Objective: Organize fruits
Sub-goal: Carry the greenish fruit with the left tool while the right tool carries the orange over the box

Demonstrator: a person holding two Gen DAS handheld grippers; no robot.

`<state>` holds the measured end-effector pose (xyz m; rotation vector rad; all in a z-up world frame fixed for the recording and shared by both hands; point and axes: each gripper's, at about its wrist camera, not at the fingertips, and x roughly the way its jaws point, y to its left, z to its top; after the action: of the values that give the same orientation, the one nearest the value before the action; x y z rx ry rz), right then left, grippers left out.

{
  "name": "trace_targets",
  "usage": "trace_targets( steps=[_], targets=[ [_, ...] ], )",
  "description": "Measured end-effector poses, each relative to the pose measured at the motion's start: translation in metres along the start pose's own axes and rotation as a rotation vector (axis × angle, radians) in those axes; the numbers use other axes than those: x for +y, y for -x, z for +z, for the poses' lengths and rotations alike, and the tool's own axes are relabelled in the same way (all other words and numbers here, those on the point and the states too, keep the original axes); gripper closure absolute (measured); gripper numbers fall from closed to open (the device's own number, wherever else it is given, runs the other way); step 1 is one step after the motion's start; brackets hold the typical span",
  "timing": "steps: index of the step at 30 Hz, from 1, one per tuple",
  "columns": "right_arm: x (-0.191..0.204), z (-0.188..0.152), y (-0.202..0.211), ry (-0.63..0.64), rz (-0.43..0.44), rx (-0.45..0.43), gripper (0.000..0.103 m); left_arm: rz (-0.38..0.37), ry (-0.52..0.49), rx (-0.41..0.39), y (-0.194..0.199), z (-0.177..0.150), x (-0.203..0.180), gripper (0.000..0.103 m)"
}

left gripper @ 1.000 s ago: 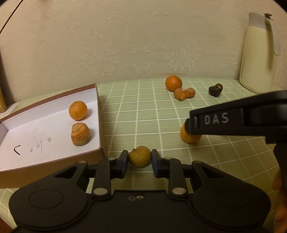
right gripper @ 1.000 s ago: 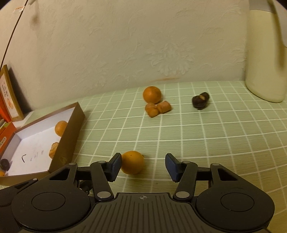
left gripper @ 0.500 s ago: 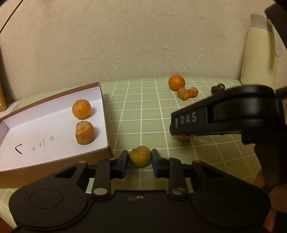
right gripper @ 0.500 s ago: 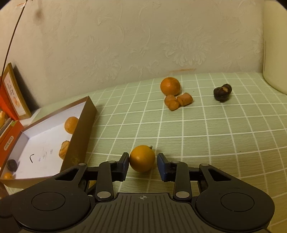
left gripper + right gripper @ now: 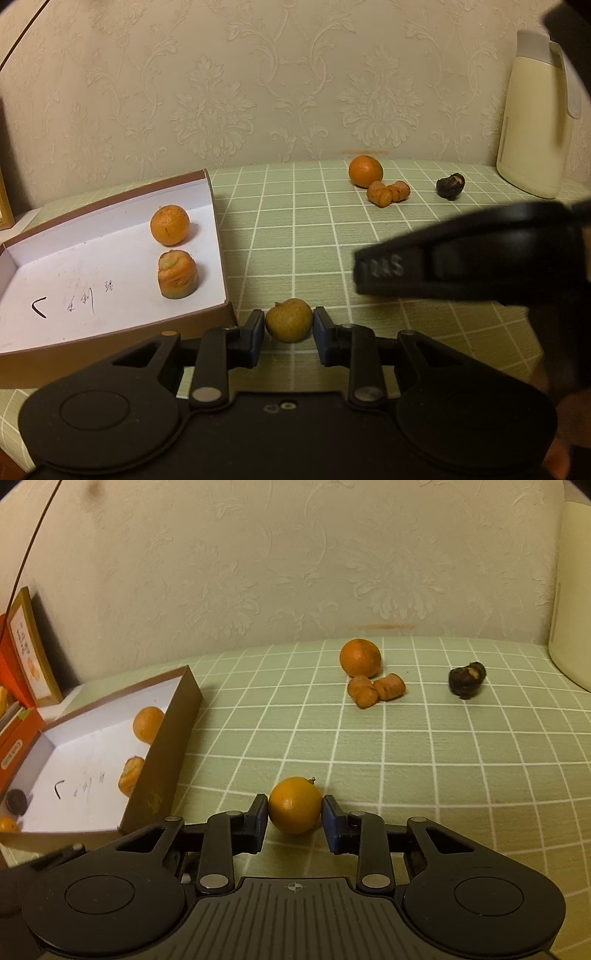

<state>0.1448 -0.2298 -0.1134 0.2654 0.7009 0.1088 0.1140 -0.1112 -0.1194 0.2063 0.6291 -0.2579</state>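
Note:
My left gripper (image 5: 289, 325) is shut on a yellow-green fruit (image 5: 289, 319), held just right of the brown cardboard box (image 5: 221, 258). The box holds an orange (image 5: 170, 225) and a peeled-looking orange fruit (image 5: 177, 274). My right gripper (image 5: 294, 810) is shut on an orange with a stem (image 5: 294, 805) and holds it above the checked cloth; its body crosses the left wrist view (image 5: 461, 266). An orange (image 5: 360, 657), two small orange-brown pieces (image 5: 375, 690) and a dark fruit (image 5: 466, 679) lie at the back of the table.
A cream thermos jug (image 5: 532, 122) stands at the back right. The box (image 5: 162, 746) also holds a dark fruit (image 5: 15, 801) and a small orange one (image 5: 7, 825) at its near left. Orange packaging and a framed card (image 5: 29, 653) stand left of it.
My right gripper closed on the stemmed orange and lifted it off the cloth. My left gripper rose with the yellow-green fruit, staying beside the box.

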Motion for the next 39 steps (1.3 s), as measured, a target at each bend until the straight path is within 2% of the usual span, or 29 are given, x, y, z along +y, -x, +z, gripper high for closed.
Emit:
trace_targets(
  steps=[11,17,23,25,39],
  targets=[
    [-0.016,-0.02,0.04,0.031,-0.044,0.003,0.071,0.027,-0.002,-0.011,-0.001,0.0,-0.007,0.082],
    [-0.023,-0.016,0.033,-0.011,-0.034,0.013,0.071,0.032,-0.028,-0.019,-0.002,-0.001,-0.01,0.082],
    [-0.017,-0.015,0.029,0.003,-0.039,0.007,0.071,0.024,-0.044,-0.026,-0.002,-0.001,-0.009,0.081],
    [-0.016,-0.016,0.029,0.007,-0.03,0.009,0.071,0.011,-0.04,-0.027,-0.002,-0.001,-0.008,0.085],
    [-0.022,-0.021,0.052,0.035,-0.07,-0.02,0.071,-0.026,-0.041,-0.03,0.005,-0.001,-0.011,0.086]
  ],
)
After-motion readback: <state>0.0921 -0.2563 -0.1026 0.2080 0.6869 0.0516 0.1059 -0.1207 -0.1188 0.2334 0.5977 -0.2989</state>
